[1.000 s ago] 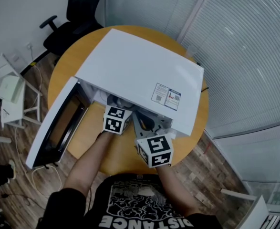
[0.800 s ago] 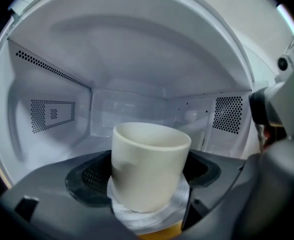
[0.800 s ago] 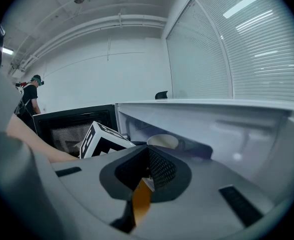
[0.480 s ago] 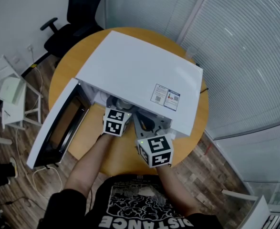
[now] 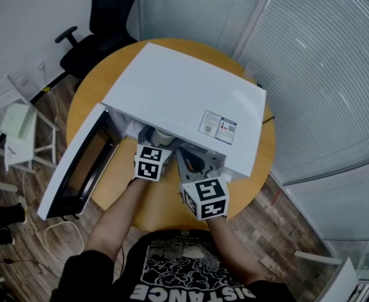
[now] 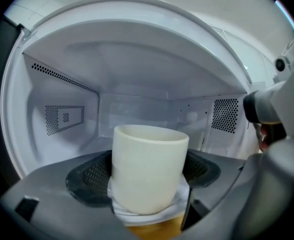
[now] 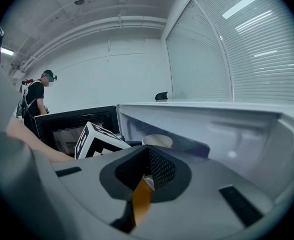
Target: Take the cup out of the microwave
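A white microwave [image 5: 184,99] stands on the round wooden table [image 5: 165,203] with its door [image 5: 77,162] swung open to the left. In the left gripper view a cream cup [image 6: 148,171] stands upright at the mouth of the cavity, with my left gripper [image 6: 147,189] shut on it, a dark pad on each side. From above, only the cup's rim [image 5: 159,133] shows under the microwave's top edge, just beyond the left gripper [image 5: 153,148]. My right gripper [image 5: 194,160] rests to the right at the microwave's front, shut [image 7: 142,181] on nothing; its view shows the cup [image 7: 157,141] ahead.
A black office chair [image 5: 102,24] stands behind the table and a white stool [image 5: 17,128] on the floor at left. Slatted blinds [image 5: 322,61] close off the right side. A person [image 7: 35,101] stands far off in the right gripper view.
The left gripper has drawn back slightly toward me with the cup, so more of the cup's rim shows under the microwave's top. The right gripper has stayed put.
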`<state>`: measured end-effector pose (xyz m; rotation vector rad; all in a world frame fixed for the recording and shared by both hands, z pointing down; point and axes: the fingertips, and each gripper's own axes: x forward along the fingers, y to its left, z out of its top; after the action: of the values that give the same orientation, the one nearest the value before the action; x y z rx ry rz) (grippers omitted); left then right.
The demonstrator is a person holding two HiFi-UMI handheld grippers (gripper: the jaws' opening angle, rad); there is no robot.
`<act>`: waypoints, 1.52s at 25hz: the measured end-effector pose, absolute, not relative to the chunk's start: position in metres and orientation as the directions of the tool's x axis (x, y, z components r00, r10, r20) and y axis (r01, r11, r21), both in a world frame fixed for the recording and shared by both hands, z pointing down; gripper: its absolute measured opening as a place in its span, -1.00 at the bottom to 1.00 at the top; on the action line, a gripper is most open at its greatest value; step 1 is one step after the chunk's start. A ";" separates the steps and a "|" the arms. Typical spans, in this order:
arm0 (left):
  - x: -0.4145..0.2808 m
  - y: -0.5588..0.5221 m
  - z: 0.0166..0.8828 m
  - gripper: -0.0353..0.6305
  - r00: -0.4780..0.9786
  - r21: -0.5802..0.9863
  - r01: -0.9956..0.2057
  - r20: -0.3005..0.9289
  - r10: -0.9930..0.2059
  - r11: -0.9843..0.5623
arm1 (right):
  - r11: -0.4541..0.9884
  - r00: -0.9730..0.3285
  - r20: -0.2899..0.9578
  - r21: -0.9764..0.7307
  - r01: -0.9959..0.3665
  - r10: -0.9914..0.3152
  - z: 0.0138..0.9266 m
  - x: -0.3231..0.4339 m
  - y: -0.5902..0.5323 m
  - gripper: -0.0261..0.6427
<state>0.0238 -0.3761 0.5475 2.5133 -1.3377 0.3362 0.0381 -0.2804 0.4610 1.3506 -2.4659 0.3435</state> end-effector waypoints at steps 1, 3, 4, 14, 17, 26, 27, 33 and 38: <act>0.023 -0.375 0.546 0.42 0.545 0.130 -0.835 0.326 -0.772 -0.534 | 0.527 -0.508 0.378 -0.060 -0.848 -0.774 0.461 0.038 -0.280 -0.87; 0.021 -0.373 0.544 0.42 0.543 0.130 -0.837 0.319 -0.776 -0.532 | 0.526 -0.507 0.377 -0.059 -0.848 -0.775 0.460 0.038 -0.278 -0.87; 0.020 -0.372 0.542 0.42 0.542 0.130 -0.837 0.316 -0.779 -0.531 | 0.526 -0.507 0.376 -0.059 -0.849 -0.776 0.459 0.038 -0.278 -0.87; 0.002 -0.356 0.530 0.42 0.529 0.134 -0.848 0.286 -0.799 -0.513 | 0.514 -0.500 0.359 -0.065 -0.855 -0.788 0.453 0.033 -0.268 -0.87; -0.003 -0.348 0.523 0.42 0.528 0.136 -0.848 0.282 -0.801 -0.512 | 0.510 -0.498 0.353 -0.068 -0.858 -0.792 0.451 0.030 -0.264 -0.87; -0.021 -0.324 0.512 0.42 0.520 0.141 -0.854 0.265 -0.812 -0.501 | 0.493 -0.484 0.338 -0.066 -0.867 -0.807 0.446 0.025 -0.247 -0.87; -0.023 -0.321 0.512 0.42 0.520 0.142 -0.854 0.264 -0.812 -0.501 | 0.490 -0.482 0.337 -0.066 -0.869 -0.809 0.446 0.025 -0.245 -0.87; -0.027 -0.304 0.503 0.42 0.526 0.140 -0.850 0.255 -0.811 -0.508 | 0.481 -0.474 0.331 -0.066 -0.874 -0.816 0.443 0.022 -0.234 -0.87; -0.031 -0.288 0.500 0.42 0.533 0.144 -0.846 0.247 -0.809 -0.513 | 0.469 -0.462 0.321 -0.062 -0.881 -0.827 0.440 0.021 -0.222 -0.87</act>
<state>-0.0307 -0.2880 0.4995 2.5263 -1.3926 0.2163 0.0211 -0.2223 0.4403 1.4682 -2.4718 0.3208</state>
